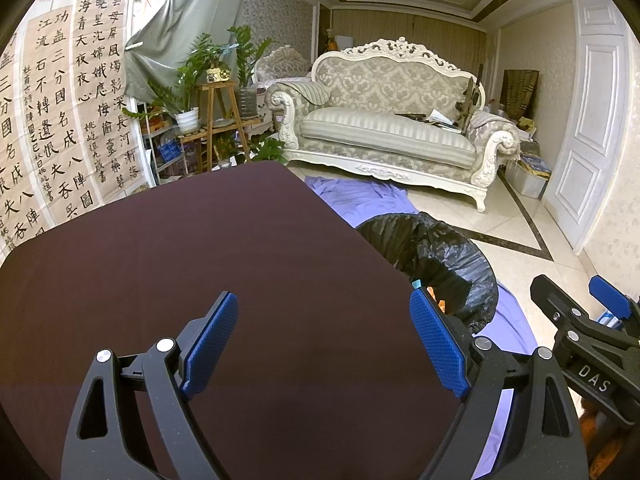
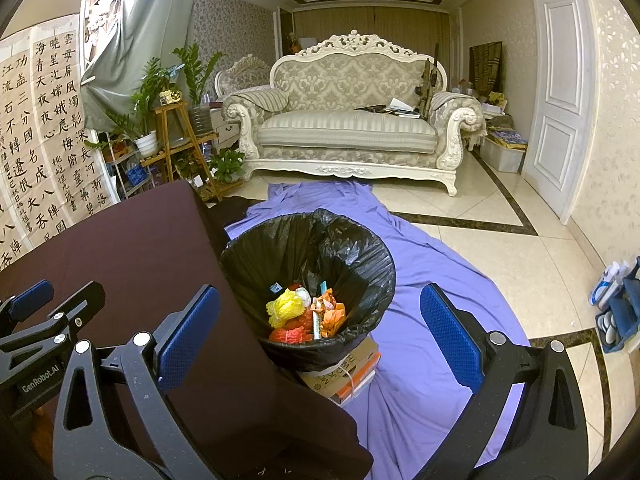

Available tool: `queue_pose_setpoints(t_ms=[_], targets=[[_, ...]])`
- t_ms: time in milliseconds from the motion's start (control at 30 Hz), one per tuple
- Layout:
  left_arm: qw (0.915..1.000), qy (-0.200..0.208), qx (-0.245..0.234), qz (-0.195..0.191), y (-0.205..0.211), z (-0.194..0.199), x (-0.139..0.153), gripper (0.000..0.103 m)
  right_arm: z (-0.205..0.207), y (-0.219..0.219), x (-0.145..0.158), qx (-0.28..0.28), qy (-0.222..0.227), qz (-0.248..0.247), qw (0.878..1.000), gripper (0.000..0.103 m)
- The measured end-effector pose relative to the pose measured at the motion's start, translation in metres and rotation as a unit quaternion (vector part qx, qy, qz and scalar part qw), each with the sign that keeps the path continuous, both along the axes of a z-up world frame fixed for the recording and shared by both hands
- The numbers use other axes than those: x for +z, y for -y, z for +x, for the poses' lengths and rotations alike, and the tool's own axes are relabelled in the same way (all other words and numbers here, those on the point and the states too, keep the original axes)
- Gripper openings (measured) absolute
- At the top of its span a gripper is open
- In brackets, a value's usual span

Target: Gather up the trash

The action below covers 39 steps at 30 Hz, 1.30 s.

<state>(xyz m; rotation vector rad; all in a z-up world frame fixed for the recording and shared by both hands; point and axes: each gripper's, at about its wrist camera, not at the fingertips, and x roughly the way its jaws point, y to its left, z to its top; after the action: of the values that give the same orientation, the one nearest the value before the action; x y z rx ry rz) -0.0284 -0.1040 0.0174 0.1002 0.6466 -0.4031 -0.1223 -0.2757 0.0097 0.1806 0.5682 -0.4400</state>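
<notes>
Two grippers hover side by side with fingers spread wide and nothing between them. The left gripper [image 1: 324, 344] hangs over the table [image 1: 200, 260], covered in dark maroon cloth; the right gripper [image 2: 320, 340] sits over the table's edge and the bin [image 2: 308, 240] just beside it. The bin, lined with a black bag, stands on a stack of books [image 2: 348, 376] atop a purple sheet [image 2: 432, 280] spread on the tiled floor. The trash [image 2: 308, 312], yellow, red and orange scraps, lies at the bottom of the bin. A sofa [image 2: 348, 120] stands well beyond.
</notes>
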Motion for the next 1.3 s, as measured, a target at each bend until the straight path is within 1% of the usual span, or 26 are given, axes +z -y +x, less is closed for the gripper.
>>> queue_pose_setpoints(t_ms=[333, 700, 1000, 1067, 1200, 1300], targets=[[1.0000, 0.001, 0.000, 0.001, 0.003, -0.001, 0.000, 0.085, 0.000, 0.001, 0.000, 0.000, 0.000, 0.000, 1.000, 0.098], [1.0000, 0.006, -0.004, -0.001, 0.026, -0.013, -0.003, 0.085, 0.000, 0.002, 0.000, -0.001, 0.001, 0.000, 1.000, 0.098], [1.0000, 0.006, -0.004, -0.002, 0.025, -0.012, -0.002, 0.085, -0.001, 0.003, -0.001, -0.002, 0.001, 0.000, 1.000, 0.098], [0.9999, 0.006, -0.011, -0.004, 0.021, -0.011, -0.001, 0.085, -0.001, 0.003, -0.001, -0.001, 0.001, 0.000, 1.000, 0.098], [0.9998, 0.018, -0.011, -0.005, 0.022, -0.014, 0.003, 0.085, -0.001, 0.003, -0.002, -0.002, 0.001, 0.001, 1.000, 0.098], [0.9997, 0.019, -0.015, -0.009, 0.019, -0.013, 0.005, 0.085, -0.001, 0.003, -0.002, -0.002, 0.000, 0.000, 1.000, 0.098]])
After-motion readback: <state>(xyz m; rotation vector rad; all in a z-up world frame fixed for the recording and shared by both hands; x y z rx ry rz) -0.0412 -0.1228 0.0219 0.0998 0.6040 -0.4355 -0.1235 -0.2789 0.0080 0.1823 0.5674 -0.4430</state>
